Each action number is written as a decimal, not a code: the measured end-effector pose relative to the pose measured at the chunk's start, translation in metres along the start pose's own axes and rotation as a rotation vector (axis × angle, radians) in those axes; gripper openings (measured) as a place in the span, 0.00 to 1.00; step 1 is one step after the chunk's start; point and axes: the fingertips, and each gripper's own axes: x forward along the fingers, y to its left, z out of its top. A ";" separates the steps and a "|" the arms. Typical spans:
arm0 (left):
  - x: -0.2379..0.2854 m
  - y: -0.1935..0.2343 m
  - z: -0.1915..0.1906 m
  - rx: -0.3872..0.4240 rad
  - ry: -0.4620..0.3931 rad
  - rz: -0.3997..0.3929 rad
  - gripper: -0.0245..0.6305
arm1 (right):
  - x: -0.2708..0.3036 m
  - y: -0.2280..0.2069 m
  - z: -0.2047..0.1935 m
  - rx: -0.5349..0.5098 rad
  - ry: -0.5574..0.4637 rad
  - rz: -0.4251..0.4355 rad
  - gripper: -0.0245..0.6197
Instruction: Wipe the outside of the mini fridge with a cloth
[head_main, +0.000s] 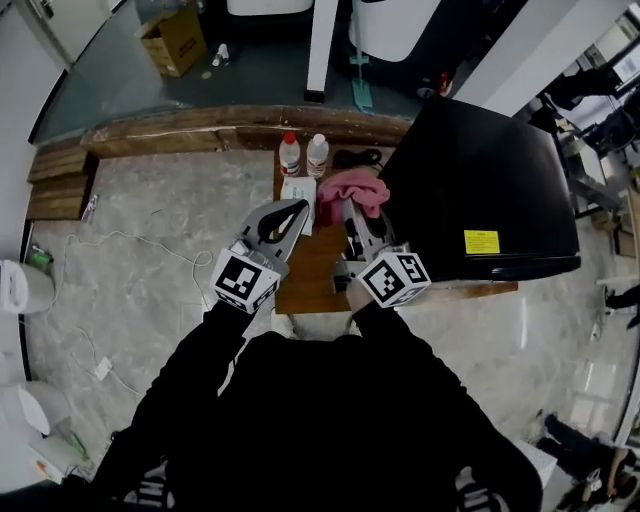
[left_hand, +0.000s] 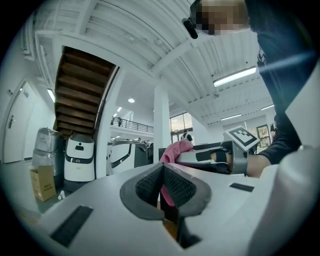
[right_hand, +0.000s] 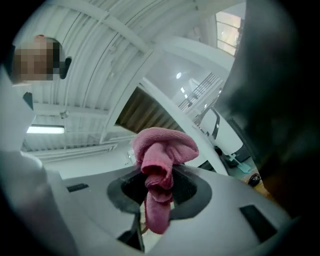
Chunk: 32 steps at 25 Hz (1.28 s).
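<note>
A grey stone floor lies under a small wooden table. Closest to the person, the left gripper has its jaws pressed together with nothing in them. Next to it, the right gripper pinches a pink cloth, all bunched up past the tips. The cloth is just beside the left side of the black mini fridge on the table. I cannot tell if they touch. The fridge has a yellow sticker, its writing too small to read. Farther back stand a red-capped bottle and a white-capped bottle.
</note>
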 end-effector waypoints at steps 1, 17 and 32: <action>0.010 0.002 0.003 0.007 -0.007 -0.024 0.05 | 0.005 -0.008 0.009 0.019 -0.038 -0.031 0.18; 0.148 0.003 0.029 0.051 -0.039 -0.251 0.05 | 0.020 -0.148 0.101 0.415 -0.533 -0.359 0.18; 0.171 -0.001 -0.021 0.021 0.050 -0.294 0.05 | 0.013 -0.208 0.070 0.822 -0.716 -0.363 0.19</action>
